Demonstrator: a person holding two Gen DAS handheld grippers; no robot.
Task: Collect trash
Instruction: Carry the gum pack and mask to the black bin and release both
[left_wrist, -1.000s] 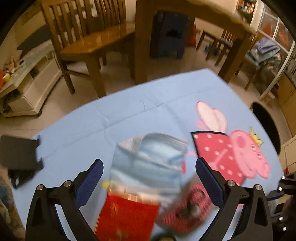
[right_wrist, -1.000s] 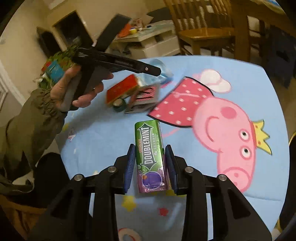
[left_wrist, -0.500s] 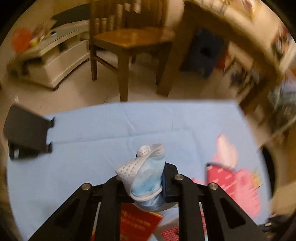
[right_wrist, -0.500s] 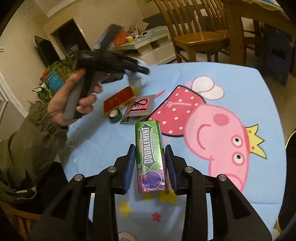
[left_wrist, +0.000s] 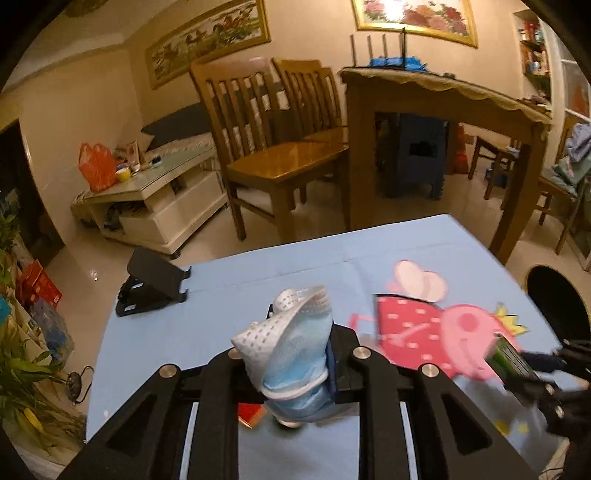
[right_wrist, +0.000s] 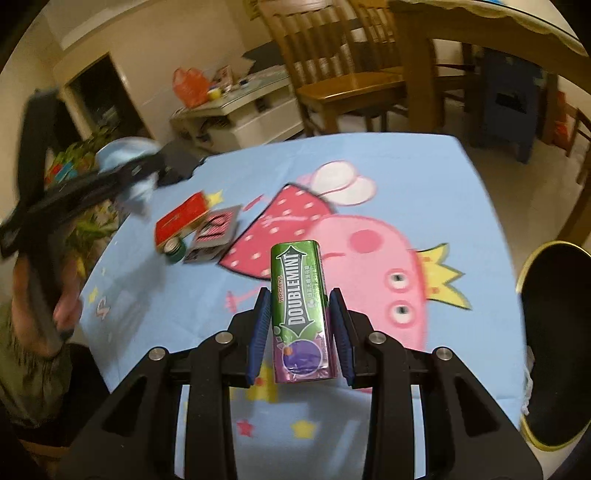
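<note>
Mask (left_wrist: 295, 350) is pinched in the left gripper (left_wrist: 291, 363) above the table (left_wrist: 221, 295): soft, light, floppy, best grabbed bunched. Gum pack (right_wrist: 301, 314), stiff and slick, is clamped sidewise by the right gripper (right_wrist: 300, 325).

The left claw (left_wrist: 291, 363) pinches a crumpled blue mask (left_wrist: 291, 354) above the tablecloth (left_wrist: 221, 295).

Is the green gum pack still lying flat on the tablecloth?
No, the right gripper is clamped on the gum pack, holding it above the tablecloth.
</note>
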